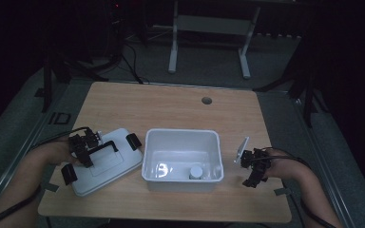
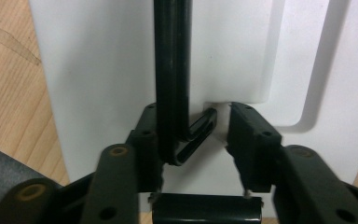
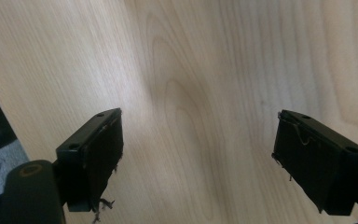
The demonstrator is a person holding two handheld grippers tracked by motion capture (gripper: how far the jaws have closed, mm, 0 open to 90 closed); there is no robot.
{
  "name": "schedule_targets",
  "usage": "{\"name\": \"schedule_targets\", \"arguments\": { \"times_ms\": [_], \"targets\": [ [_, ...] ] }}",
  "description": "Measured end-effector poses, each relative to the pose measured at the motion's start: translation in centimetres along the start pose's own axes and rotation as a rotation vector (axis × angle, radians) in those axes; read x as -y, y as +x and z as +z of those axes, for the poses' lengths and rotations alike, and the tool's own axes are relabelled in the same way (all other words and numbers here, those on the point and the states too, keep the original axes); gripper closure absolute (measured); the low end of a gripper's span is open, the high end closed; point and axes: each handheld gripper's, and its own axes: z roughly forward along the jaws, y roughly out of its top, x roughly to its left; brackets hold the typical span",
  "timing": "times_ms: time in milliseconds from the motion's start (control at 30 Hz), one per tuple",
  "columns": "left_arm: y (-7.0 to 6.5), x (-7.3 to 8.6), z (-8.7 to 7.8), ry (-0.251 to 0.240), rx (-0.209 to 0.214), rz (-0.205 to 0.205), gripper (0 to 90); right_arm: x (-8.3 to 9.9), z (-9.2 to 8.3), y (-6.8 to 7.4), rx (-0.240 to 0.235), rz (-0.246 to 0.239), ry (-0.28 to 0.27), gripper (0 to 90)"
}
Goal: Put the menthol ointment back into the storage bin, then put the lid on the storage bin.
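A wooden desk (image 1: pixel 171 104) was seen from above, dimly lit. A white open bin (image 1: pixel 182 160) stood near its middle, and a small white cylindrical object (image 1: pixel 196 171), perhaps a jar or cap, was seen on the bin's floor toward the near right corner. Just left of the bin, a white lid (image 1: pixel 107 161) with black clips lay flat on the desk.

The left tool (image 2: pixel 193 135) was held over the lid. In the left gripper view, the lid's black handle (image 2: pixel 172 70) was seen running between the jaws, against the left one, with a gap to the right one; the jaws were partly apart and not clamped on it.

The right tool (image 3: pixel 198 158) was held at the right of the bin, apart from it, above bare wood. Its jaws were seen wide apart with nothing between them. A grey plate (image 1: pixel 241 148) was seen atop that tool.
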Motion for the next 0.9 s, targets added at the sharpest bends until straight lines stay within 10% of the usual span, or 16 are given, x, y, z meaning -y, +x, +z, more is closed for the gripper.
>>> {"name": "schedule_targets", "arguments": {
  "times_ms": [233, 900],
  "targets": [
    [0.11, -0.52, 0.11, 0.040, 0.061, -0.031, 82.9, 0.22, 0.82, -0.02, 0.002, 0.013, 0.025, 15.7],
    [0.21, -0.06, -0.11, 0.006, 0.077, -0.007, 83.7, 0.88, 0.74, 0.02, 0.001, 0.034, 0.029, 15.7]
  ]
}}
